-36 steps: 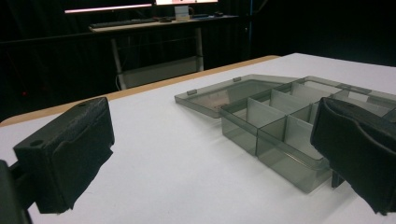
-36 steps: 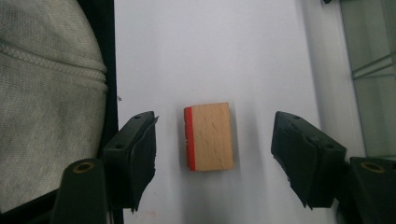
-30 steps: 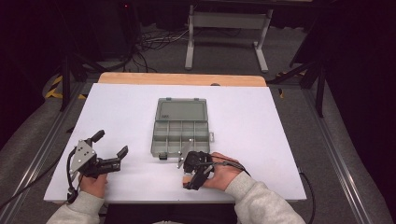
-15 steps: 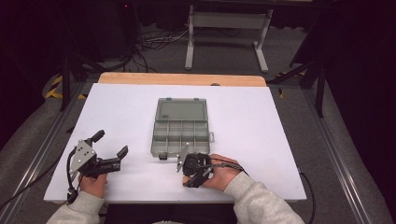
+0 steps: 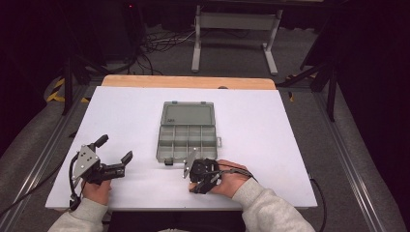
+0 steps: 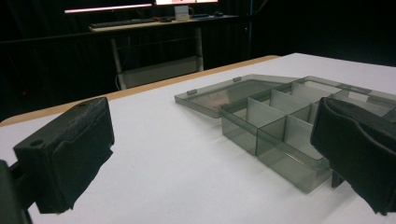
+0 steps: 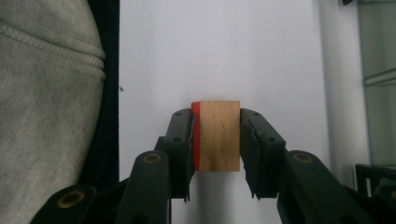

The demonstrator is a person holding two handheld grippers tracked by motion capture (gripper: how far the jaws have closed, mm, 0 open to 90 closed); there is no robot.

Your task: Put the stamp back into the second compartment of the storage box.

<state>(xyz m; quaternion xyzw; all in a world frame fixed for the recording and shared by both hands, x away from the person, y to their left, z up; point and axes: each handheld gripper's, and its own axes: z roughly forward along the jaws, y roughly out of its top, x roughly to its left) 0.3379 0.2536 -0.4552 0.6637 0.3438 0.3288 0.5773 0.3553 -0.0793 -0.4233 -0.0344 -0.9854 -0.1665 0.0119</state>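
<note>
A small wooden block [image 7: 219, 135] with one red side is clamped between the jaws of my right gripper [image 7: 216, 115], which points down at the white table [image 7: 210, 51]. In the high view the right gripper [image 5: 200, 176] is near the table's front edge, just in front of a grey see-through organizer box [image 5: 186, 137]. The box's lid [image 5: 188, 115] lies open and flat behind it. My left gripper [image 5: 115, 149] rests at the front left, open, with nothing between its jaws. In the left gripper view the left gripper [image 6: 210, 154] faces the box [image 6: 275, 126], whose compartments look empty.
Grey sleeve fabric [image 7: 46, 116] lies close beside the right gripper. A wooden strip [image 5: 188, 81] borders the table's far edge, with a metal stand [image 5: 232, 29] and cables on the floor behind it. Bare white table surface [image 5: 251, 121] lies to the right of the box.
The right gripper has tipped slightly with the block still in it. The left gripper and the box have not moved.
</note>
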